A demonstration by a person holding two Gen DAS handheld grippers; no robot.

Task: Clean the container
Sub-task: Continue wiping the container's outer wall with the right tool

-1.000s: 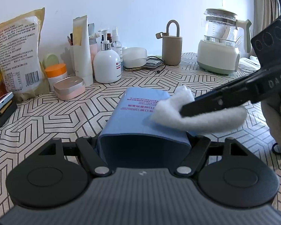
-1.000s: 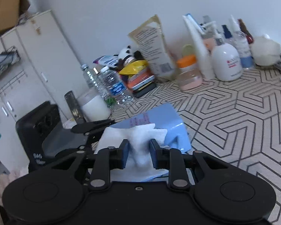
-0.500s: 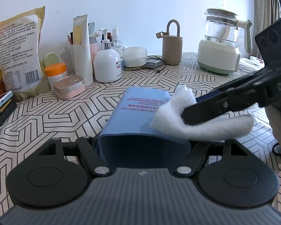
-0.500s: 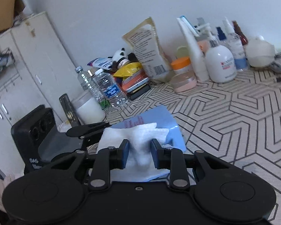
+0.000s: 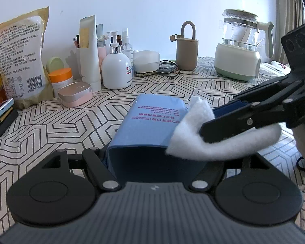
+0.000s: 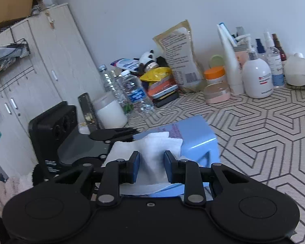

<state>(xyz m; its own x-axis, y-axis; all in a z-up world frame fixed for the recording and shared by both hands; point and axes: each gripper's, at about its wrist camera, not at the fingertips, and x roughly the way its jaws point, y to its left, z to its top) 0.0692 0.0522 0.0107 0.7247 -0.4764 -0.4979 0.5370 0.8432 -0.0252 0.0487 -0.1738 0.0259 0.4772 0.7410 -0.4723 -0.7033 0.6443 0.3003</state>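
A blue container lies on its side on the patterned tablecloth, its open end toward the left wrist camera. My left gripper is shut on its near end, one finger on each side. A white cloth rests on the container's upper right edge, with my right gripper shut on it, reaching in from the right. In the right wrist view the cloth is bunched between the blue pads of the right gripper. It drapes over the container, and the left gripper is behind it.
Along the back wall stand a snack bag, a white pump bottle, an orange-lidded jar, a pink case, a beige holder and a kettle. Water bottles and a cabinet are at the left.
The right gripper has slid the cloth along the container's upper right edge toward its open near end. The left gripper and the container have stayed in place.
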